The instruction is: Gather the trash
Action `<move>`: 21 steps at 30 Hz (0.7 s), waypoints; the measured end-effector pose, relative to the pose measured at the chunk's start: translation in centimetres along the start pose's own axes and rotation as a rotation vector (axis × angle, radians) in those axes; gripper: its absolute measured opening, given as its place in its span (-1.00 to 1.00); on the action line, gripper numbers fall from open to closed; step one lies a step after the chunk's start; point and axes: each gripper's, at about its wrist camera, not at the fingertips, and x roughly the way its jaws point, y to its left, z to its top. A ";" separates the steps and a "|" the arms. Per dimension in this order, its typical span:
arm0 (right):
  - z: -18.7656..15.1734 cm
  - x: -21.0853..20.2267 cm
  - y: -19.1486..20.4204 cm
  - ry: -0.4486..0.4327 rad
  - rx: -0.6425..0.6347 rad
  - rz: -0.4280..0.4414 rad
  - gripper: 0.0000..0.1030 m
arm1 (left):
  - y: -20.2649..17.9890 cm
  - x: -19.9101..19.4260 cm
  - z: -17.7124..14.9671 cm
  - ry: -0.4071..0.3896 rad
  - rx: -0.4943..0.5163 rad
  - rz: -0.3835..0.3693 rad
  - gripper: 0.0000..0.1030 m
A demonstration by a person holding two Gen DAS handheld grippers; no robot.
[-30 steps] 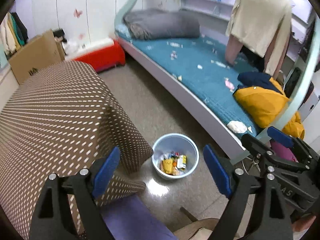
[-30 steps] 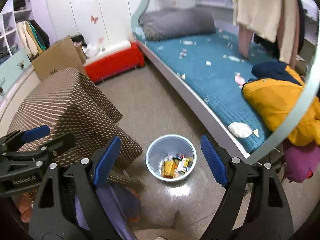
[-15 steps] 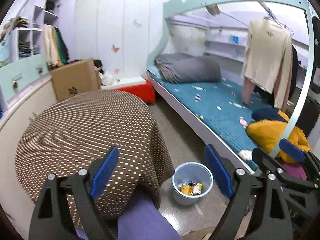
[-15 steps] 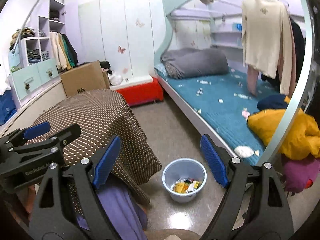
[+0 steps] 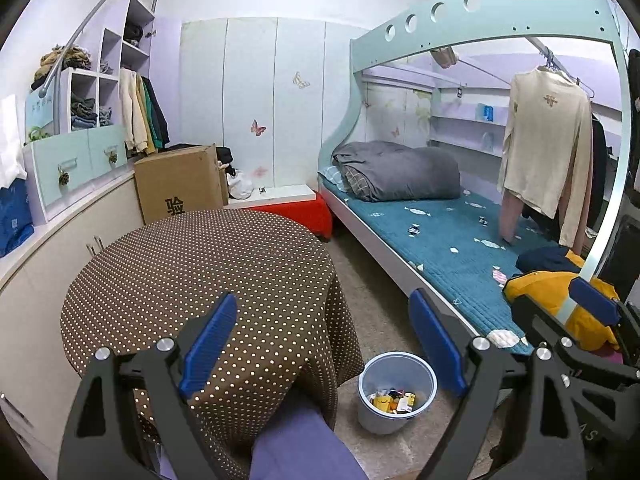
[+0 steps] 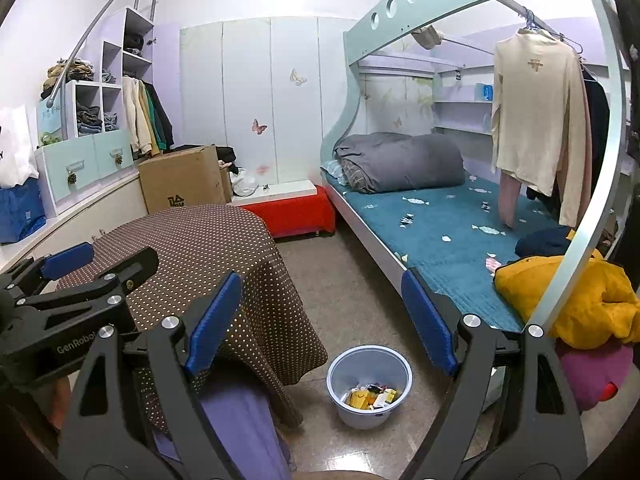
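1. Trash bin [image 5: 396, 392], pale blue plastic bucket, stands upright on the floor, mouth up, between the draped table and the bed side; wrappers [image 5: 394, 396] lie in its bottom, yellow, white and orange, print too small to read.
2. More scraps [image 6: 486, 230] of white paper/wrappers are scattered over the teal bed mat [image 6: 440, 220]; one white crumpled piece [image 5: 506, 336] sits at the mat's near edge.
3. Room: small bedroom, speckled beige floor [image 6: 344, 280], bunk bed frame [image 5: 520, 12] in mint green, white wardrobe doors with butterfly stickers [image 5: 258, 128].
4. Table with brown polka-dot cloth [image 5: 208, 268] at left, cloth hanging down its sides.
5. Rolled grey duvet [image 5: 400, 170] at the bed head; yellow jacket [image 6: 580, 296] piled at the near end; cream sweater [image 6: 536, 116] on a hanger.
6. Cardboard box [image 5: 180, 188] behind the table, one black printed character on it; red bench [image 6: 296, 210] beside.
7. Left gripper [image 5: 324, 344]: jaws wide, nothing between the blue pads, above the bin area. Its body reads "GenRobot" in the right wrist view.
8. Right gripper [image 6: 320, 320]: jaws wide, empty, bin seen between them on the floor.
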 end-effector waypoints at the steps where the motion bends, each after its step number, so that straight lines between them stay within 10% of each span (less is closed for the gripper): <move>1: 0.0 -0.1 0.1 -0.001 -0.004 -0.003 0.57 | 0.0 0.0 -0.1 -0.003 -0.003 0.002 0.67; 21: -0.9 0.3 0.6 0.013 -0.024 -0.006 0.57 | 0.4 0.3 -1.5 0.006 -0.029 0.032 0.67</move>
